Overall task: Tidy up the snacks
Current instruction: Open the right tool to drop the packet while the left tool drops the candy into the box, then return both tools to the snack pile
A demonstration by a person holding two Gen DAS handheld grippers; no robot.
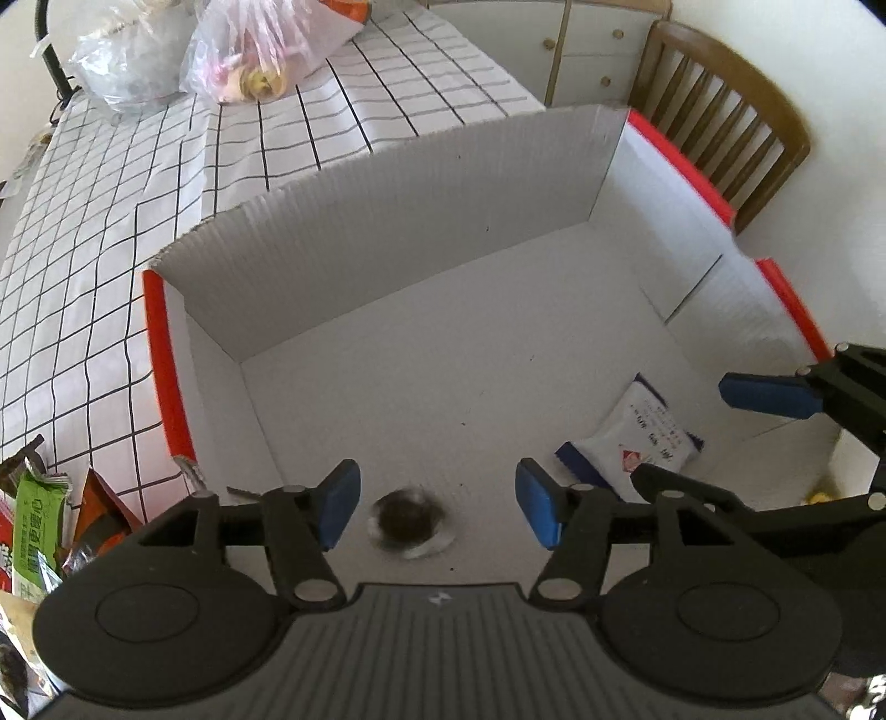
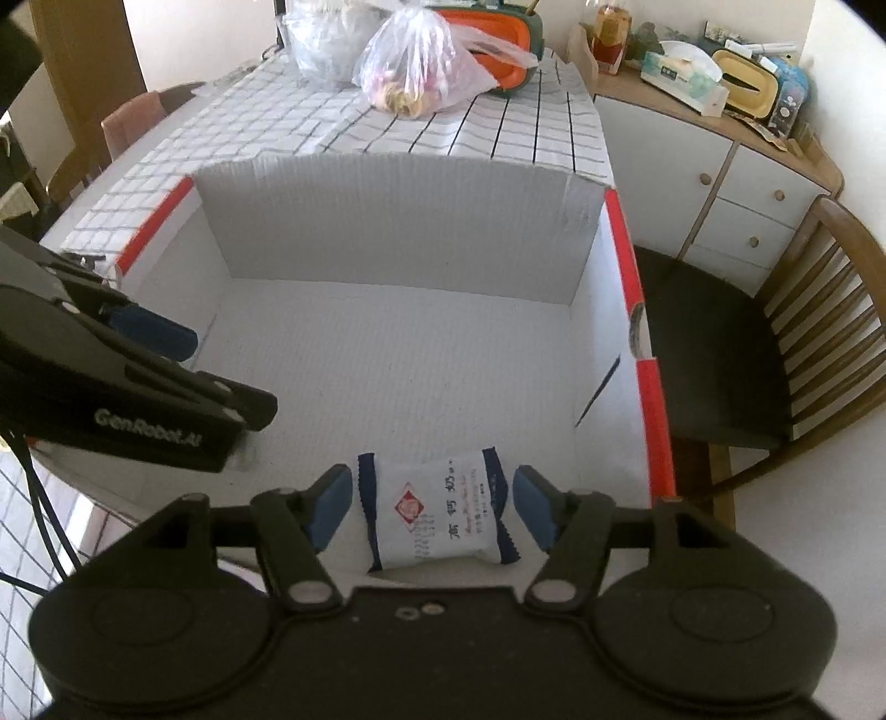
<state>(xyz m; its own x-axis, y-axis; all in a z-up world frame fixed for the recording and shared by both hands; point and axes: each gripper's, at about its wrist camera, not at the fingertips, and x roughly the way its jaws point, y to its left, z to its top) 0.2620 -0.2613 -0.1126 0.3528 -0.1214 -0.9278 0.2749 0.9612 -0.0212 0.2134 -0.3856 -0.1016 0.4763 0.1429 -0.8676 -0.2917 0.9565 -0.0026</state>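
Observation:
A white cardboard box (image 1: 387, 232) with red-edged flaps sits on the checked tablecloth; it also shows in the right wrist view (image 2: 398, 221). A white and blue snack packet (image 2: 437, 512) lies on the box floor near the front right; it also shows in the left wrist view (image 1: 637, 437). My right gripper (image 2: 432, 509) is open, its jaws on either side of the packet and apart from it. My left gripper (image 1: 437, 507) is open and empty above the box floor, over a small dark round snack (image 1: 410, 520) lying there.
Loose snack packets (image 1: 33, 531) lie on the tablecloth left of the box. Plastic bags (image 2: 421, 72) and an orange container (image 2: 487, 33) stand at the table's far end. A wooden chair (image 2: 775, 343) and white cabinet (image 2: 720, 183) are to the right.

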